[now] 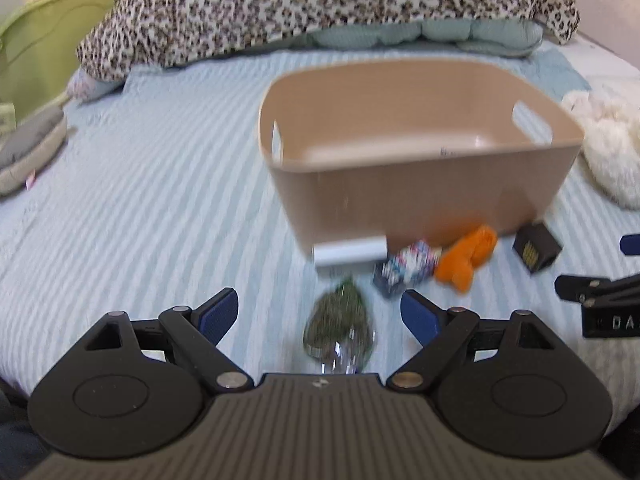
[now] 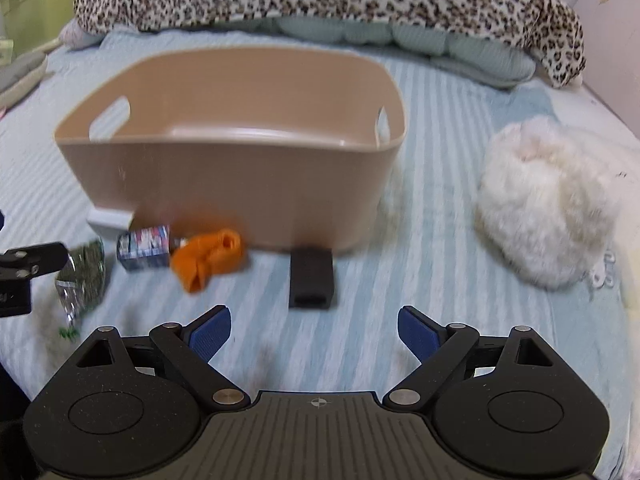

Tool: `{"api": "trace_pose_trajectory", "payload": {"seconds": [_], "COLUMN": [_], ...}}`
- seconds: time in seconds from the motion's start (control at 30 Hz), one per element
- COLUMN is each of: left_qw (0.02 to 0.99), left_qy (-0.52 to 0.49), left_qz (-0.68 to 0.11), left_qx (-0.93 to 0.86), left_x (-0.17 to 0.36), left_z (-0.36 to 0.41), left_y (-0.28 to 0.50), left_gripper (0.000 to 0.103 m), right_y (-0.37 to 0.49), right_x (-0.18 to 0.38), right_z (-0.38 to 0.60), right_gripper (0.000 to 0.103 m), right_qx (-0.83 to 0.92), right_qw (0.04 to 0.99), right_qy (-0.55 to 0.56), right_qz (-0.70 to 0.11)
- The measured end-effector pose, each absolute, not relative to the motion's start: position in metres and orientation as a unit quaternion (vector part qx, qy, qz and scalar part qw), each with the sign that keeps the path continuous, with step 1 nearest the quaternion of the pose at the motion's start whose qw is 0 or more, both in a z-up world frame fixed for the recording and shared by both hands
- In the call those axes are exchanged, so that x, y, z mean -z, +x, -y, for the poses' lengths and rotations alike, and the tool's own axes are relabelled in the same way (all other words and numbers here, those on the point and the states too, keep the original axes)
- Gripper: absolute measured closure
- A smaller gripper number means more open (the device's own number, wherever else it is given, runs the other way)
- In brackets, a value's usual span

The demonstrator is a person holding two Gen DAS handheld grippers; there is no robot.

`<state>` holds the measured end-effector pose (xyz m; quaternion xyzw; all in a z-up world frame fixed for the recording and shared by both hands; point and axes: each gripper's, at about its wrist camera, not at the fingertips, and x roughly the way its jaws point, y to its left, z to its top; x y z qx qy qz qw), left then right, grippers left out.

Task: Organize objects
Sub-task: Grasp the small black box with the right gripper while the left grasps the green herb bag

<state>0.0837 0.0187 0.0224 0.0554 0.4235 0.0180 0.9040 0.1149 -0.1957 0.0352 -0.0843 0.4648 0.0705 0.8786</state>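
A beige plastic bin [image 1: 420, 192] [image 2: 240, 184] stands on the striped bed. In front of it lie a white box [image 1: 350, 254] [image 2: 110, 222], a colourful small box [image 1: 404, 272] [image 2: 146, 246], an orange cloth piece [image 1: 466, 258] [image 2: 208, 258], a black box [image 1: 536, 250] [image 2: 312, 278] and a clear bag of green herbs [image 1: 340, 328] [image 2: 82, 280]. My left gripper [image 1: 318, 314] is open, with the herb bag lying between its fingers. My right gripper [image 2: 314, 330] is open and empty, just short of the black box.
A leopard-print blanket [image 1: 320, 4] and pale pillows lie at the bed's far end. A fluffy white cushion [image 2: 548, 200] lies right of the bin. A grey cushion [image 1: 28, 152] and green furniture [image 1: 52, 32] are at the left.
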Motion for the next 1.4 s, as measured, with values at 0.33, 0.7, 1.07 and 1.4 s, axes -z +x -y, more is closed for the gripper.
{"api": "trace_pose_trajectory", "payload": {"seconds": [0.33, 0.7, 1.07, 1.4], "left_qw": [0.873, 0.867, 0.884, 0.893], "left_qy": [0.032, 0.013, 0.021, 0.029], "left_qz": [-0.486, -0.497, -0.466, -0.449], "left_qx": [-0.02, -0.015, -0.006, -0.006], "left_x": [0.022, 0.044, 0.037, 0.035], "left_z": [-0.034, -0.041, -0.042, -0.034], "left_y": [0.084, 0.1, 0.096, 0.094], "left_gripper": [0.014, 0.014, 0.056, 0.078], "right_y": [0.122, 0.15, 0.16, 0.153], "right_x": [-0.003, 0.027, 0.025, 0.019], "right_z": [0.193, 0.186, 0.189, 0.188], "right_gripper": [0.011, 0.012, 0.057, 0.074], "right_qx": [-0.07, -0.062, -0.08, -0.085], "right_qw": [0.862, 0.867, 0.885, 0.888], "right_qy": [-0.106, -0.106, -0.071, -0.058], "right_qz": [-0.49, -0.482, -0.453, -0.448]}}
